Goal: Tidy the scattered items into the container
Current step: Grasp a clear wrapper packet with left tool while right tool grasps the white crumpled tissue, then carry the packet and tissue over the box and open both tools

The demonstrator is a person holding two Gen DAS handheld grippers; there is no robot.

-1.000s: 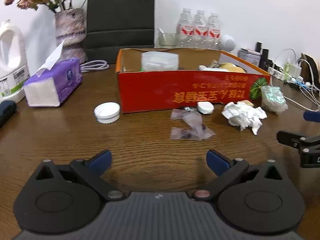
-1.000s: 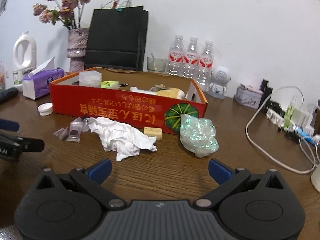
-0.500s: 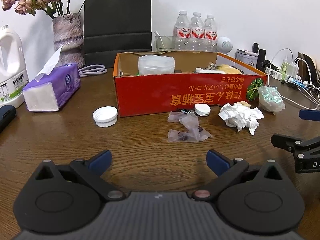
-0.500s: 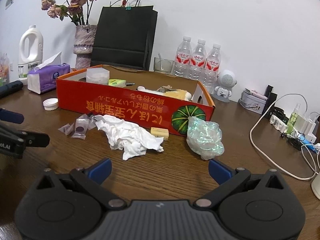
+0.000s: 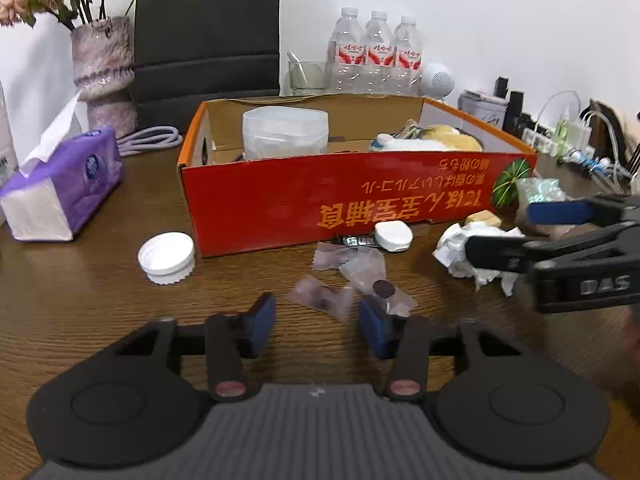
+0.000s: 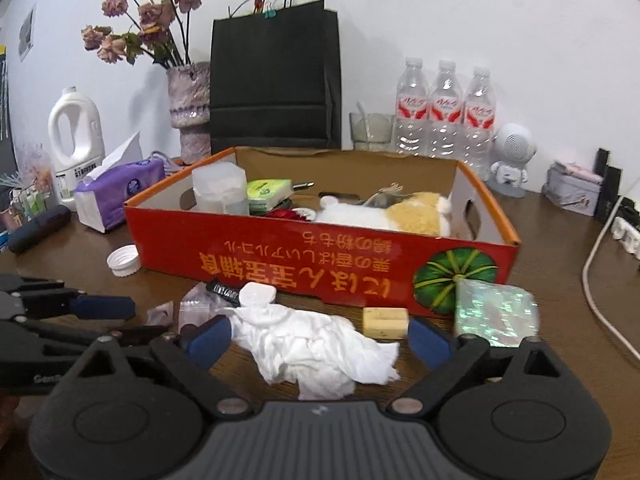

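The red cardboard box (image 5: 320,200) (image 6: 280,256) holds a plastic tub, a plush toy and small packs. In front of it lie clear wrappers (image 5: 320,298), a crumpled white tissue (image 6: 312,344) (image 5: 456,248), a white bottle cap (image 5: 166,256), a small white case (image 5: 394,236), a beige block (image 6: 386,322) and an iridescent bag (image 6: 496,308). My left gripper (image 5: 318,326) is closing just short of the wrappers; its pads touch nothing. My right gripper (image 6: 319,342) straddles the tissue with its jaws closing, and the pads are not pressing on it.
A purple tissue pack (image 5: 60,188), a vase of dried flowers (image 5: 104,64) and a white jug (image 6: 76,144) stand at the left. A black paper bag (image 6: 276,80) and water bottles (image 6: 444,108) line the back wall. Cables and a power strip (image 5: 576,148) lie at the right.
Both grippers have moved forward toward the litter. The left jaws have narrowed a lot near the wrappers. The right gripper has come over the tissue and narrowed slightly.
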